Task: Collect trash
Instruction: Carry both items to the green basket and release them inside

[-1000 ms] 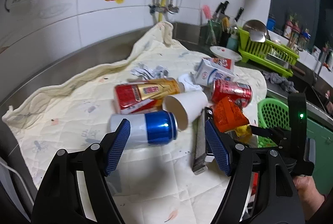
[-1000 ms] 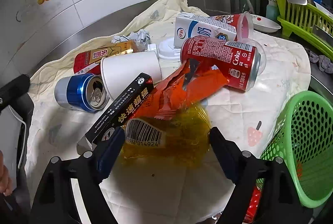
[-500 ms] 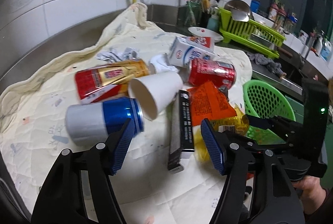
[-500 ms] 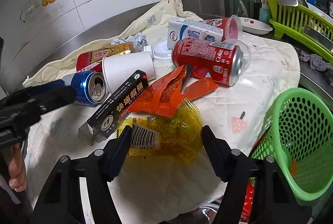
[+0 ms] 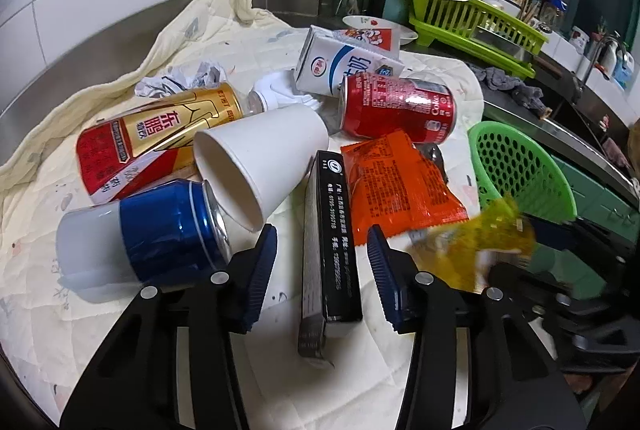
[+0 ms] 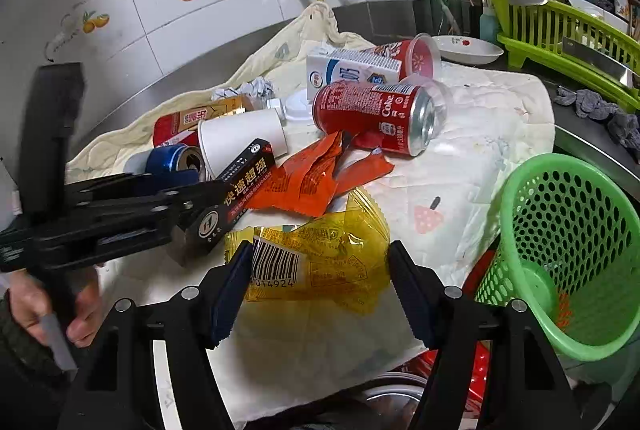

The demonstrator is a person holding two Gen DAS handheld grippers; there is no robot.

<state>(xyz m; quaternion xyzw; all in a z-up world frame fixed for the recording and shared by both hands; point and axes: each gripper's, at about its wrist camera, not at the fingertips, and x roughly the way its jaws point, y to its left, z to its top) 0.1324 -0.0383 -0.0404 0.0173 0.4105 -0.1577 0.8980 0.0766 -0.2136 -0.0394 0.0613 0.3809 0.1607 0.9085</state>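
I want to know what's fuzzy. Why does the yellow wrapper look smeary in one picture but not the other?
In the left wrist view the yellow wrapper is smeared by motion blur, while the black box is sharp. In the right wrist view the wrapper's barcode reads crisply; there the left tool looks slightly soft instead.

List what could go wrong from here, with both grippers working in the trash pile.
1. The left gripper is closing around the long black box near one end only, so the box may pivot or slip when lifted.
2. The white paper cup and blue can lie right beside its left finger and could get nudged and roll.
3. The right gripper holds a crinkly yellow wrapper that juts past its fingers; it could slide out before reaching the green basket.
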